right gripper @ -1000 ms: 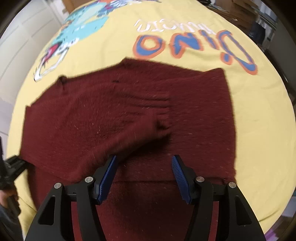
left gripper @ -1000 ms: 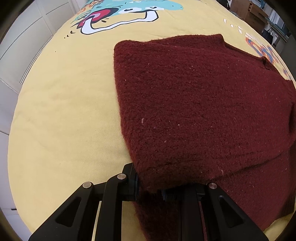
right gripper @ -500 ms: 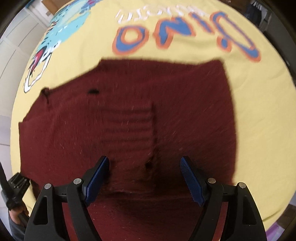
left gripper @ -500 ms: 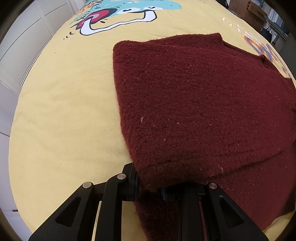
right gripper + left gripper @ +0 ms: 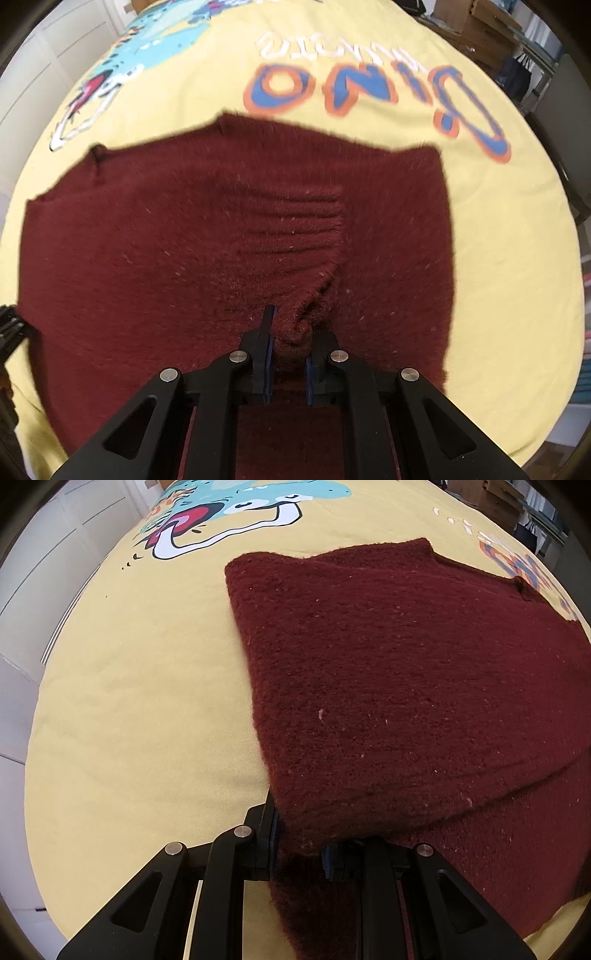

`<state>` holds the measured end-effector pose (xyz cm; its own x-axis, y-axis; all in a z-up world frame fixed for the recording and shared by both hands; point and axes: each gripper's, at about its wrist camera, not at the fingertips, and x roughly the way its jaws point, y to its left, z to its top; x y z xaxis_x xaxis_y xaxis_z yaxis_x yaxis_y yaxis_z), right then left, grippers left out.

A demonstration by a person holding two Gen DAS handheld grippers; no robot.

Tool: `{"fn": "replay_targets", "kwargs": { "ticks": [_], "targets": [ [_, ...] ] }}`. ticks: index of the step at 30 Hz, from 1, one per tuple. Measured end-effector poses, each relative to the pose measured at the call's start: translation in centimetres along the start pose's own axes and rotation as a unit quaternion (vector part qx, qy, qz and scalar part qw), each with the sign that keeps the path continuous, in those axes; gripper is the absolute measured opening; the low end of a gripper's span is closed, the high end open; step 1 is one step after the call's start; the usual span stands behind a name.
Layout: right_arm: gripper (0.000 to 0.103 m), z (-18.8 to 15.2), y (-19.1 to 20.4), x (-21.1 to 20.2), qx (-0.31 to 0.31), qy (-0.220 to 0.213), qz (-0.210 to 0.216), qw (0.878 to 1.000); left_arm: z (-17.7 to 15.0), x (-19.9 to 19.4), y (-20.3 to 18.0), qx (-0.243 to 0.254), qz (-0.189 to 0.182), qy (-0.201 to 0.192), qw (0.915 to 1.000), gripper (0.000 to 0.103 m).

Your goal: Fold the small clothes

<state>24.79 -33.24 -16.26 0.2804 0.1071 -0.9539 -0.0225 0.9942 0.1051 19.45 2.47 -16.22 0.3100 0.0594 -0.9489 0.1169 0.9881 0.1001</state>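
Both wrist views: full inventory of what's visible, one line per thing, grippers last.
sweater: 1, dark red knit, spread on the yellow cover, partly folded over itself
ribbed cuff: 1, dark red, lying on the sweater's middle, its near end bunched
bed cover: 1, yellow, under the sweater
dinosaur print: 1, teal, white and red, far end of the cover
Dino lettering: 1, blue with orange outline, on the cover beyond the sweater
cabinet doors: several, white, left of the bed
cardboard boxes: a few, brown, far right
left gripper: 1, black, shut on the sweater's near edge
right gripper: 1, black with blue pads, shut on the bunched cuff
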Motion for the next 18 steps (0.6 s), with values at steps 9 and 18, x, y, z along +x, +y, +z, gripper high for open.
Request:
{"fn": "replay_targets", "kwargs": {
  "ticks": [9, 18],
  "targets": [
    [0.062, -1.2, -1.6, -3.2, 0.026, -0.045, 0.002, 0.999, -0.1, -1.4, 0.8, -0.022, 0.025, 0.006, 0.9994, 0.047],
    [0.089, -2.1, 0.1, -9.9, -0.006, -0.118, 0.013, 0.993, -0.7, -7.6, 2.5, -0.066, 0.003, -0.062, 0.9959, 0.102]
  ]
}}
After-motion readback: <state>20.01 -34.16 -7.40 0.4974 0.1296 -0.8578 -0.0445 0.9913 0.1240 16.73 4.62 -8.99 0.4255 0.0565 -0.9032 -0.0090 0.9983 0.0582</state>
